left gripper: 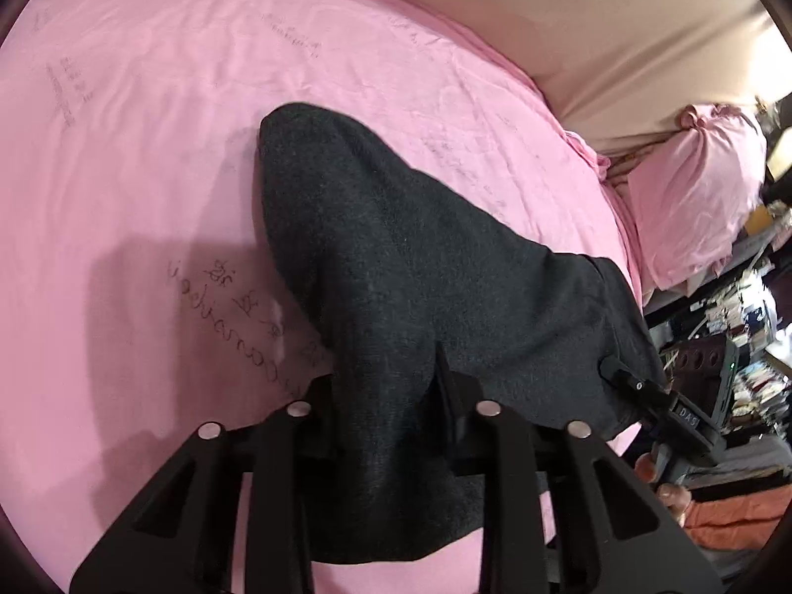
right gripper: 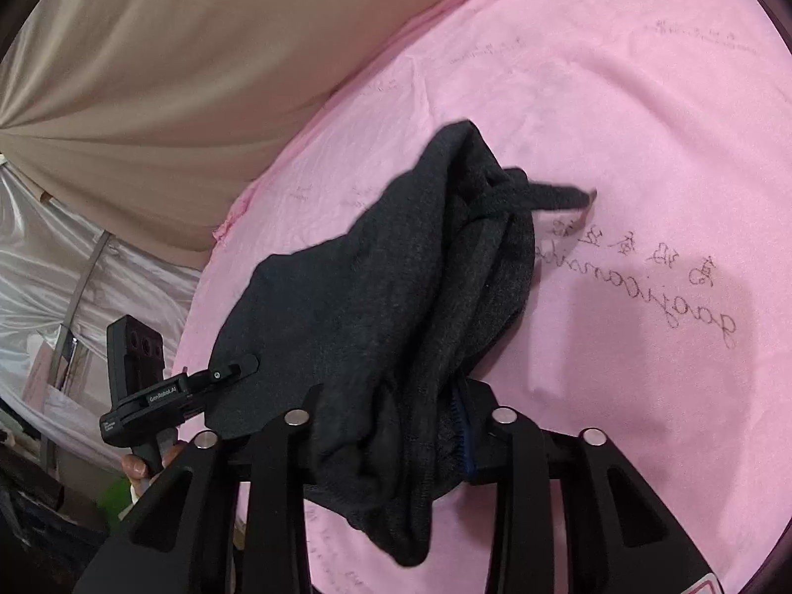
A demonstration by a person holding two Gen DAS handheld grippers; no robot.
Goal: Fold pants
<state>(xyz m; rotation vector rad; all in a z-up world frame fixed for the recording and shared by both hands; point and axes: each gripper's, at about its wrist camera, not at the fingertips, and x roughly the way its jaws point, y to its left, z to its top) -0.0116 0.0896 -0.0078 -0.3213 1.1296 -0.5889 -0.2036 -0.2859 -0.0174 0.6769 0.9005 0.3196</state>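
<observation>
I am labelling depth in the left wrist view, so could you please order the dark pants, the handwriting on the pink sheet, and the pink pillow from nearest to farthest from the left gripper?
1. dark pants: between the left gripper fingers.
2. handwriting: on the pink sheet, just left of the fingers.
3. pink pillow: far right, past the sheet's edge.

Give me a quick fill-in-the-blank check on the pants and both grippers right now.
1. The pants are dark ____ in colour.
2. They lie on a ____ sheet.
3. The left gripper is shut on the ____.
4. The right gripper holds the bunched end with the ____.

Missing words: grey; pink; pants; drawstring
</observation>
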